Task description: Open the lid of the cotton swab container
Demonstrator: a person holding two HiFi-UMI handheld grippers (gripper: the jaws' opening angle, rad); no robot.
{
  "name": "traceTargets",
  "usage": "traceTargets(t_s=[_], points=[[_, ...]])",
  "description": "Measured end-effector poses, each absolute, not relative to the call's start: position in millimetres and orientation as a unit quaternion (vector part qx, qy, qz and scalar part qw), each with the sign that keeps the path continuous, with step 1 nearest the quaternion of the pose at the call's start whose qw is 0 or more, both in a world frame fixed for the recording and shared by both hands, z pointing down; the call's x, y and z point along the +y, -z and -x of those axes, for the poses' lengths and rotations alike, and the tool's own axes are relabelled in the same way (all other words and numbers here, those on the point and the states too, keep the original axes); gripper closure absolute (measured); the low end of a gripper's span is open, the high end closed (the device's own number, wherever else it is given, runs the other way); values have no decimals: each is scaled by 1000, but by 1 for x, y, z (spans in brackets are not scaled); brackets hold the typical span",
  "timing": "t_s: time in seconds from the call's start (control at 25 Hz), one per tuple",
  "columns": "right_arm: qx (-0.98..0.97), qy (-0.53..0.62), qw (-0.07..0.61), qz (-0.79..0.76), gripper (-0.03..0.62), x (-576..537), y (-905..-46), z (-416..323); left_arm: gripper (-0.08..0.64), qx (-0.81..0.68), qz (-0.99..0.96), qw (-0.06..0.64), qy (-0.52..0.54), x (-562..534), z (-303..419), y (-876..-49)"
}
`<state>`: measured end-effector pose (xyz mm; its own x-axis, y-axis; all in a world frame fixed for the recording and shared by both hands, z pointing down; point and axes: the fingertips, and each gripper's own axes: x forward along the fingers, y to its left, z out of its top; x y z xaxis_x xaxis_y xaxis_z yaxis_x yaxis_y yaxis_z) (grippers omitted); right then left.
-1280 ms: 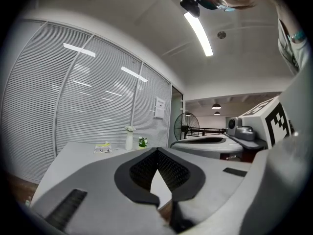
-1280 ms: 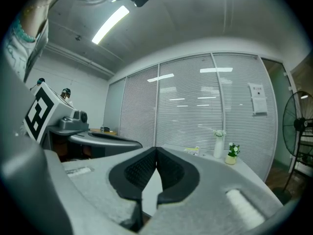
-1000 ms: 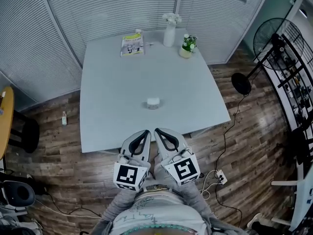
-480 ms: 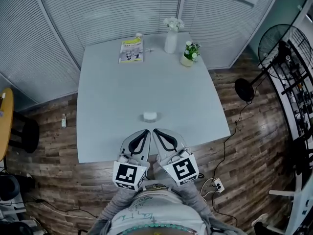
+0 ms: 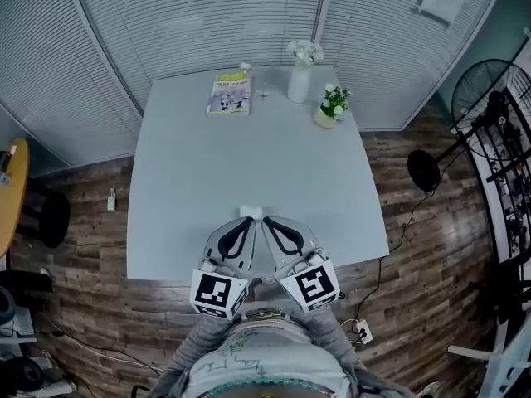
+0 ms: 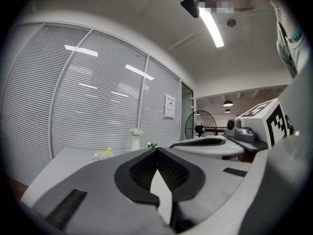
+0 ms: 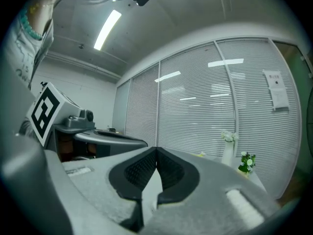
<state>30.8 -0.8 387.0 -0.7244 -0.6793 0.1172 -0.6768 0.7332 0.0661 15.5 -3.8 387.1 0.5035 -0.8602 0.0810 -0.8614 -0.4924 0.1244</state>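
The cotton swab container (image 5: 251, 212) is a small white box with its lid down, lying near the front edge of the pale table (image 5: 182, 181). In the head view it peeks out just beyond the tips of both grippers. My left gripper (image 5: 247, 223) and right gripper (image 5: 267, 221) are held side by side over the table's front edge, tips close together, both shut with nothing between the jaws. The left gripper view shows its own shut jaws (image 6: 157, 151) and the right gripper view likewise (image 7: 156, 149). The container is hidden in both gripper views.
At the table's far edge lie a booklet (image 5: 230, 92), a white vase with flowers (image 5: 299, 81) and a small potted plant (image 5: 330, 106). Slatted blinds (image 5: 199, 23) stand behind. A standing fan (image 5: 489, 110) is at the right, a small bottle (image 5: 111, 199) on the wood floor at the left.
The table and container have slid down the head view, so the container now sits right at the gripper tips instead of well ahead. Both grippers stay shut, side by side.
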Motion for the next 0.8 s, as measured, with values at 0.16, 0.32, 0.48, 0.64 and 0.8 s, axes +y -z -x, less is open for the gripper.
traceTargets(t_s=[0.16,0.32,0.48,0.64,0.8], points=[[-937,7,76,-342,592,-13,-387,-33,561,-508,-858,72,3,-17,-20,-389],[-941,10,79,-328,592,-28,-392,-31,561,-522,-851,67,6,-30,-10,-391],[-944,13,79,-321,592,-43,-391,-23,561,-525,-849,66,9,-44,2,-390],[-943,18,78,-322,592,-55,-389,-13,561,-513,-856,61,10,-58,7,-387],[-940,21,78,-332,592,-66,-391,-3,561,-490,-870,61,9,-70,13,-387]])
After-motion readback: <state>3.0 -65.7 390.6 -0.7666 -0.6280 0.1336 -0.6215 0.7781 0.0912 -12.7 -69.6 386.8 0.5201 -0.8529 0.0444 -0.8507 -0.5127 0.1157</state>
